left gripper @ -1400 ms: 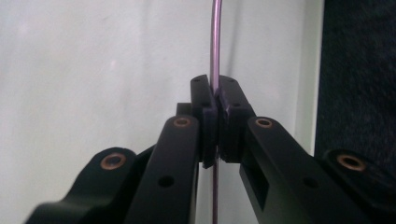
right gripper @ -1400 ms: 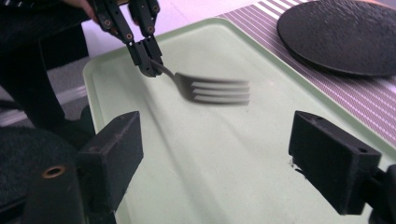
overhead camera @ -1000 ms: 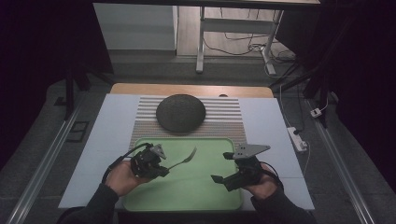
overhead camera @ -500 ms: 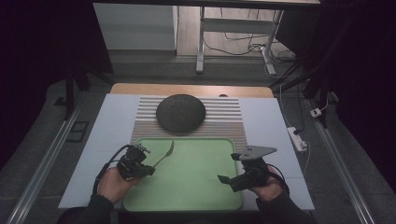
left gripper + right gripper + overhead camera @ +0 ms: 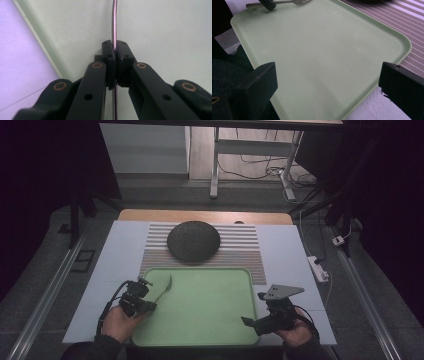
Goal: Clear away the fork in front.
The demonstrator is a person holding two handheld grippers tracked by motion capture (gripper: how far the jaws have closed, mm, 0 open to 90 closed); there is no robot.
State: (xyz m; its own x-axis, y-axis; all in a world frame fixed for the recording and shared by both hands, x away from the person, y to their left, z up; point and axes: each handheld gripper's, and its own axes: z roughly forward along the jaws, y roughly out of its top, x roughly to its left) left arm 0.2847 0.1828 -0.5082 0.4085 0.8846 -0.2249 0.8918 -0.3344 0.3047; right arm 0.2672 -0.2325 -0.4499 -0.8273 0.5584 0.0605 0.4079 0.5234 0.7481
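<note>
We have the left gripper [image 5: 141,301] at the tray's [image 5: 200,330] left edge, its jaws clamped tight on the thin metal handle of a fork [image 5: 161,291], which it holds edge-on above the green tray floor, the fork's head pointing toward the dark round plate [image 5: 193,240] on the striped mat [image 5: 240,252]. Over at the tray's near right corner we see the right gripper [image 5: 260,319] hovering with its jaws spread wide apart and gripping nothing.
</note>
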